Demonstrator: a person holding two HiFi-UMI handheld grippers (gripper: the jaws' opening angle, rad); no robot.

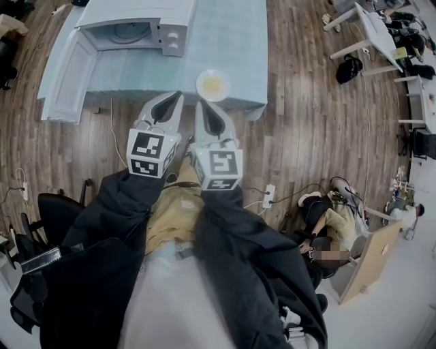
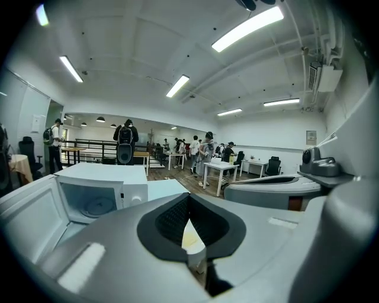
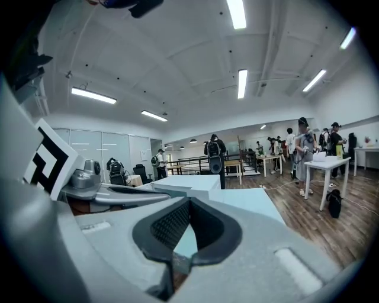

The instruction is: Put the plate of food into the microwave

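Now: left gripper and right gripper are both closed, empty, near the round white plate of yellow food on pale-blue table; white microwave has its door open.

Both hand-held tools, the smooth grey moulded-plastic left gripper and the matching right gripper, have a matt finish. Their black pads are finely ribbed and look rubbery. Each marker cube carries flat, unshiny black-and-white print. Ahead of both grippers the pale blue table top is smooth and matt, perhaps a fitted cover, though that is hard to tell from here. Just past the jaw tips the small round white plate has a faint gloss. Ahead and left, the boxy white microwave has a smooth satin casing. The brown wood-plank floor shows grain and a low sheen. Behind the grippers, the dark jacket sleeves are matt cloth.
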